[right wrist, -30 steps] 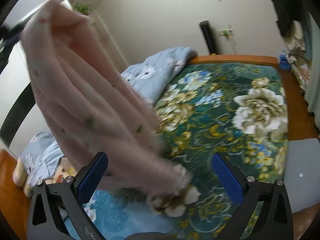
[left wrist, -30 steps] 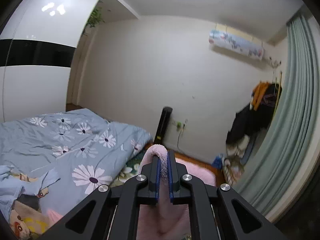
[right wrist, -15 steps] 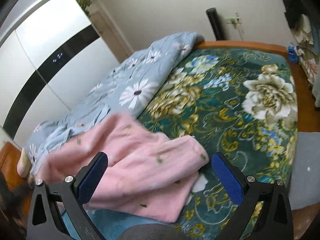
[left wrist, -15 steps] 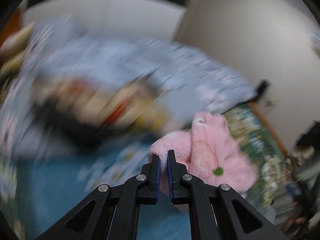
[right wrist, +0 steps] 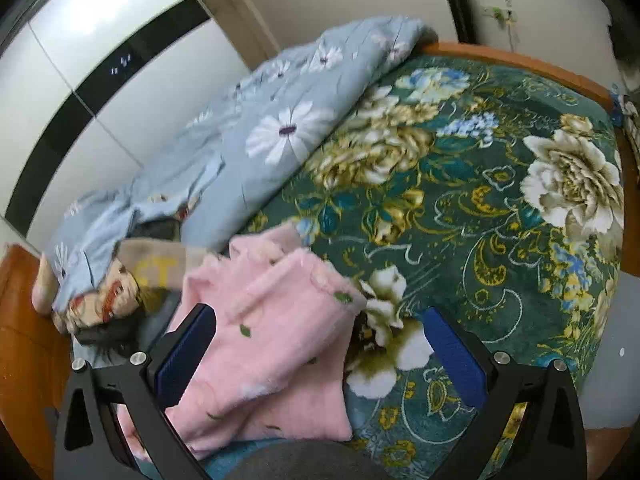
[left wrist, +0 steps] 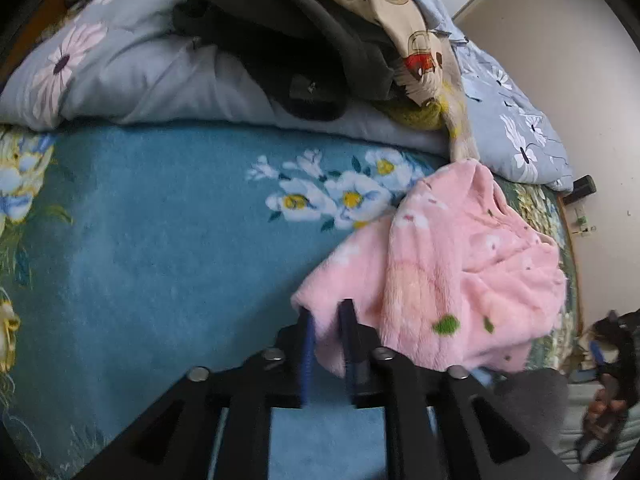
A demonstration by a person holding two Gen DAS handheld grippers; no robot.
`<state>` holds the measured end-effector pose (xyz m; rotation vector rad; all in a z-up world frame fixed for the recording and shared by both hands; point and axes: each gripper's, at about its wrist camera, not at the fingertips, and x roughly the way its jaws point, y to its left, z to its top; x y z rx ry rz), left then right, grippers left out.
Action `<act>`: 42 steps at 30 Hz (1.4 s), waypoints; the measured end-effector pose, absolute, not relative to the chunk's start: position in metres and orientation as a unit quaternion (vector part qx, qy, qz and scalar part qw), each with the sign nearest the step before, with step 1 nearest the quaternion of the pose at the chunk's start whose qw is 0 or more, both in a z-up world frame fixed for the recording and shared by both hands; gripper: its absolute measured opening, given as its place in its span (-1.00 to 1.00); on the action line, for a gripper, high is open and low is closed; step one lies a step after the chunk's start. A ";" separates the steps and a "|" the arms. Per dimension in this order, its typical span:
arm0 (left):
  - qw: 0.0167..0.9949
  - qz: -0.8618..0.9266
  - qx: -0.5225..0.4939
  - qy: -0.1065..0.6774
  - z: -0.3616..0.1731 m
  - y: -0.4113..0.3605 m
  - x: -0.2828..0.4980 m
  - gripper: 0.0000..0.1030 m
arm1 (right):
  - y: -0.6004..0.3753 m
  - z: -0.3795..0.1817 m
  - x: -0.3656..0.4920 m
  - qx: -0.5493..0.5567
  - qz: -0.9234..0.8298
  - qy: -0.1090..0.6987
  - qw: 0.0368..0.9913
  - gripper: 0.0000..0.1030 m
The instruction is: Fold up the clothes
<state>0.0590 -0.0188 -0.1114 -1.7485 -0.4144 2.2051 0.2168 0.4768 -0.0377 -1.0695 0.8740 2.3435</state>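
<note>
At lower centre of the left wrist view, left gripper pinches a corner of the pink fleece garment lying bunched on the floral bedspread, right gripper spread wide, empty: laying-out step, next probably flattening.

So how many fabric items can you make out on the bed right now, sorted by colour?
Pink: 1, the fleece garment
Dark grey: 1, the garment
Cream cartoon print: 1, the piece
Pale blue daisy: 1, the quilt
Green floral: 1, the blanket
Total: 5
</note>
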 end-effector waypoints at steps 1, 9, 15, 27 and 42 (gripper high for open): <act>0.146 0.773 -0.601 -0.137 -0.101 -0.020 0.061 -0.48 | 0.478 -0.039 0.216 -0.390 0.841 0.310 0.211 1.00; 0.267 0.830 -0.490 0.014 -0.036 0.077 0.067 0.01 | 0.484 -0.047 0.232 -0.400 0.820 0.340 0.228 1.00; 0.422 0.775 -0.460 0.102 -0.047 0.238 0.090 0.01 | 0.477 -0.033 0.255 -0.380 0.821 0.356 0.234 1.00; 0.447 0.731 -0.437 0.273 -0.100 0.343 0.129 0.00 | 0.478 -0.026 0.302 -0.365 0.808 0.374 0.273 1.00; 0.333 0.843 -0.420 -0.042 0.012 0.151 0.028 -0.86 | 0.468 -0.028 0.272 -0.363 0.821 0.379 0.226 1.00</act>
